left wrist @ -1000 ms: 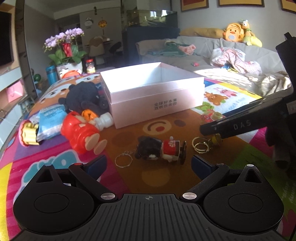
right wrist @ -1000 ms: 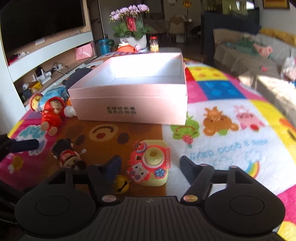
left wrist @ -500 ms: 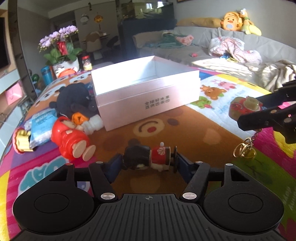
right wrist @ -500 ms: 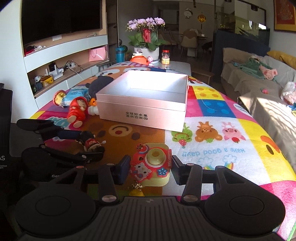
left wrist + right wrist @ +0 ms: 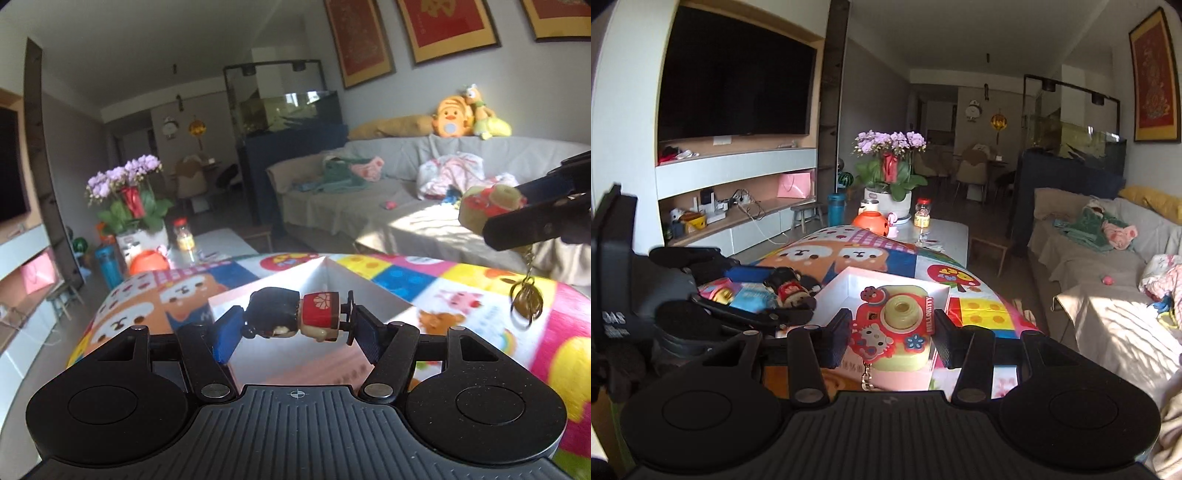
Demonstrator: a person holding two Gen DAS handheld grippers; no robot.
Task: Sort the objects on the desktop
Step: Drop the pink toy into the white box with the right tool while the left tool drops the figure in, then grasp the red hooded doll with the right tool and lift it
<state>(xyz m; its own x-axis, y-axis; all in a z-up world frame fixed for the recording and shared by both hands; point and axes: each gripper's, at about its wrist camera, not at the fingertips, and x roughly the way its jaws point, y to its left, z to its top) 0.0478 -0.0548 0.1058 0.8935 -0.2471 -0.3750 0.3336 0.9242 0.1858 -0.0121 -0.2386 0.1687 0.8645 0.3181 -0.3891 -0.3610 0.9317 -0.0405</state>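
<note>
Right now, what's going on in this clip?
A person is sorting toys with two handheld grippers. The left gripper holds a small doll, and the right gripper holds a toy camera with a keychain dangling. Both are raised over the open white box; nothing has been dropped in yet.

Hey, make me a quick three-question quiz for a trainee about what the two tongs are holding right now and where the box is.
1. True or false: the left tongs are shut on the small figurine with the black head and red body.
2. Multiple choice: what do the right tongs hold? A) a blue cup B) the red and yellow toy camera C) a plush duck
3. Fill the gap: both toys are held in the air near the open ____ box.

Key: 1 true; 2 B; 3 pink.
</note>
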